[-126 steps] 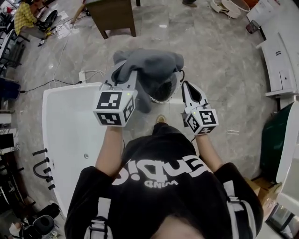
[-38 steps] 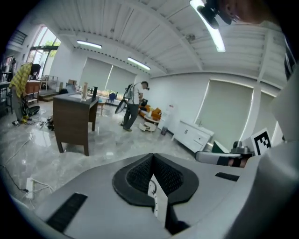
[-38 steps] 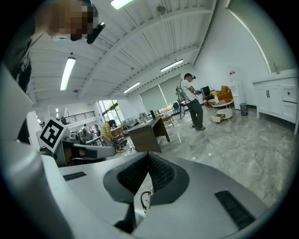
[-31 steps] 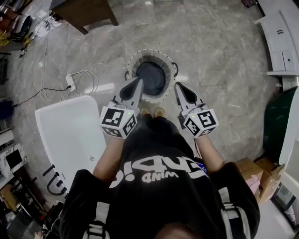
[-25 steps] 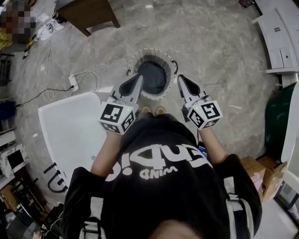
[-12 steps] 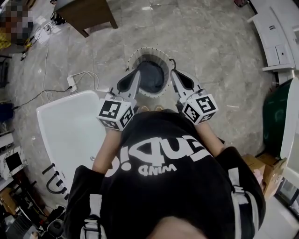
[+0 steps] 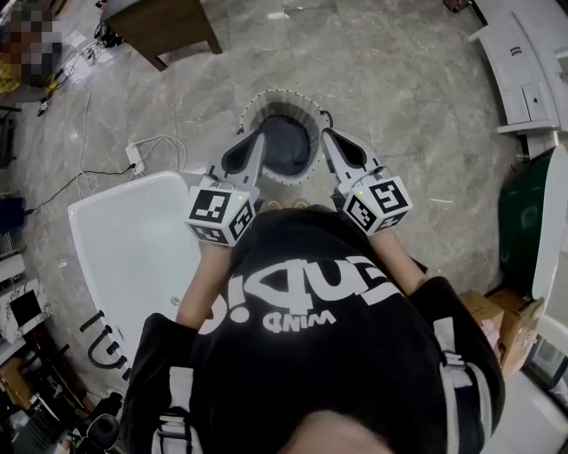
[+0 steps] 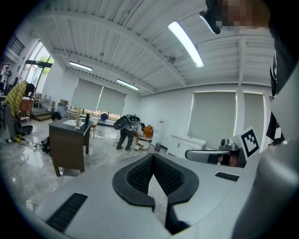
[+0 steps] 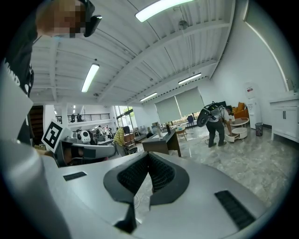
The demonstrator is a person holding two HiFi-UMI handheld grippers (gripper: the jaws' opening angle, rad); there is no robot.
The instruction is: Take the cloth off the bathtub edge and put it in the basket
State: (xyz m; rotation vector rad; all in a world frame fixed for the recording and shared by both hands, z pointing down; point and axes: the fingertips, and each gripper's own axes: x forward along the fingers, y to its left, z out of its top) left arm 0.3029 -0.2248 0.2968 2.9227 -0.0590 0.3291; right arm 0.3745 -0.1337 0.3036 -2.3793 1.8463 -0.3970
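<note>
The grey cloth (image 7: pixel 286 147) lies inside the round white mesh basket (image 7: pixel 266 97) on the marble floor, straight ahead of the person. The left gripper (image 7: pixel 261 136) hovers by the basket's left rim and the right gripper (image 7: pixel 327 133) by its right rim. Both are raised and point out across the room. In the left gripper view the left gripper (image 8: pixel 152 156) is shut with nothing between its pads. The right gripper (image 9: pixel 148 154) stands the same way in the right gripper view, tips together and bare. The white bathtub (image 7: pixel 124 257) is at the left, with no cloth on its edge.
A brown wooden table (image 7: pixel 164 27) stands at the back left. A white power strip with cable (image 7: pixel 140 152) lies between the tub and the basket. White cabinets (image 7: pixel 524 80) and a green object (image 7: pixel 519 235) line the right side. A cardboard box (image 7: pixel 497 328) sits at lower right.
Five seconds ago the left gripper held the grey cloth above the basket; now the cloth lies in the basket. Over the last second both grippers drew a little closer together over the basket's near rim.
</note>
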